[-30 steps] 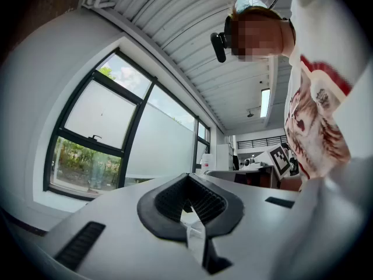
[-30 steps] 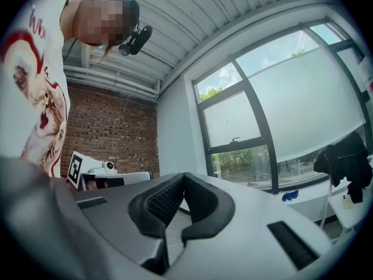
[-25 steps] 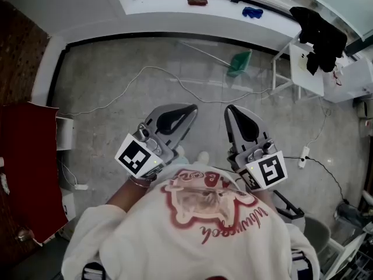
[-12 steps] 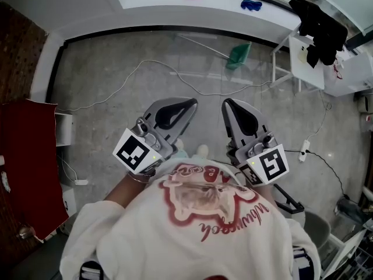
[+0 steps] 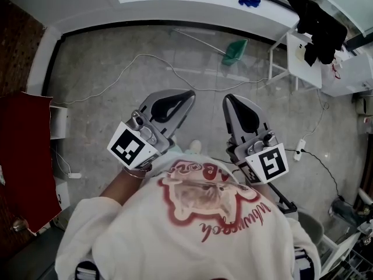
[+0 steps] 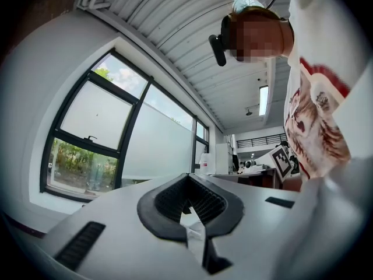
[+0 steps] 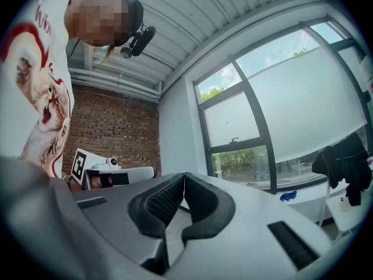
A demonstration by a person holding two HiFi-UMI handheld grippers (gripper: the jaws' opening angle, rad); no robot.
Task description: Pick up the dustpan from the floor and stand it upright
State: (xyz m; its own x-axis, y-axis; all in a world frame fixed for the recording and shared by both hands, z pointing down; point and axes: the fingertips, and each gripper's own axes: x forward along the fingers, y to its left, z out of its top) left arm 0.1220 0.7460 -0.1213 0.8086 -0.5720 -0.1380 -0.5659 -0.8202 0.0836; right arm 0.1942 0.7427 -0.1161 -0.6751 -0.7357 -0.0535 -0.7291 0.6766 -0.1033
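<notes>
Fingers (image 6: 166, 198) of the left gripper (image 5: 187, 95) are seen pressed together at the tips, with nothing pinched between them. The same is seen at the right gripper (image 5: 229, 101), whose fingers (image 7: 157, 206) are closed tip to tip and hold nothing. Both grippers are held side by side just beyond the person's shirt (image 5: 204, 214) and are pointed toward the far wall. The green dustpan (image 5: 234, 51) is found lying on the floor (image 5: 105, 98), far and slightly right, near the wall under the window. Its thin handle (image 5: 198, 41) is stretched out to the left. It is well apart from both grippers. A white cable (image 5: 140, 56) is laid across the floor between the grippers and the dustpan. A white stand (image 5: 294, 57), draped with dark clothing (image 5: 320, 22), is placed just right of the dustpan.
</notes>
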